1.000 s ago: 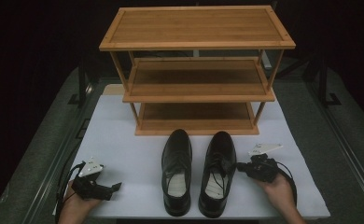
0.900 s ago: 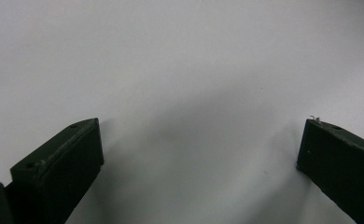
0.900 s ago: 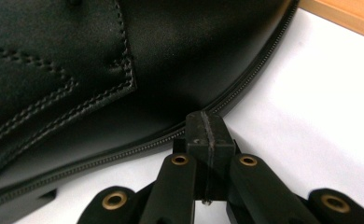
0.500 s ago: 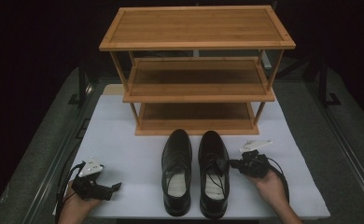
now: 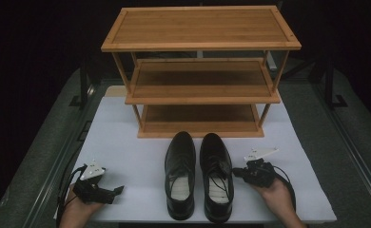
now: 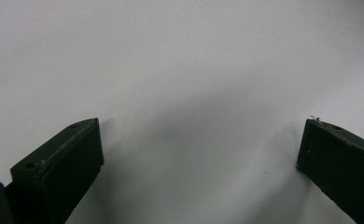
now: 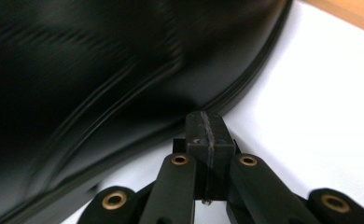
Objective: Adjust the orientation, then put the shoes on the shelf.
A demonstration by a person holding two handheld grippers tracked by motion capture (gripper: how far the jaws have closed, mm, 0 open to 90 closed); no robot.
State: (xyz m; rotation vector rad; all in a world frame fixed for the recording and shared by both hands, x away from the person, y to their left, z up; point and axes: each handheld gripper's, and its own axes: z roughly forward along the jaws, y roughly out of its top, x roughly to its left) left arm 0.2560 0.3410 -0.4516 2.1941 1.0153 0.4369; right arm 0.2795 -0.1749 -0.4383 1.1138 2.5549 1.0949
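Two black leather lace-up shoes stand side by side on the white mat (image 5: 126, 142), toes toward the rack: the left shoe (image 5: 180, 173) and the right shoe (image 5: 216, 173). My right gripper (image 5: 235, 172) lies just right of the right shoe, shut with nothing between its jaws. In the right gripper view its closed tip (image 7: 206, 126) points at the sole edge of the shoe (image 7: 101, 70); I cannot tell whether it touches. My left gripper (image 5: 118, 189) rests at the mat's front left, well clear of the shoes. It is open (image 6: 201, 140) over bare mat.
A three-tier bamboo shoe rack (image 5: 200, 71) stands behind the shoes at the back of the mat. All its shelves are bare. Dark grey table surface (image 5: 45, 142) borders the mat on both sides.
The right shoe was angled with its heel toward the left shoe. It now stands straight and parallel beside the left shoe. My right gripper shifted slightly along its side. The left gripper stayed put.
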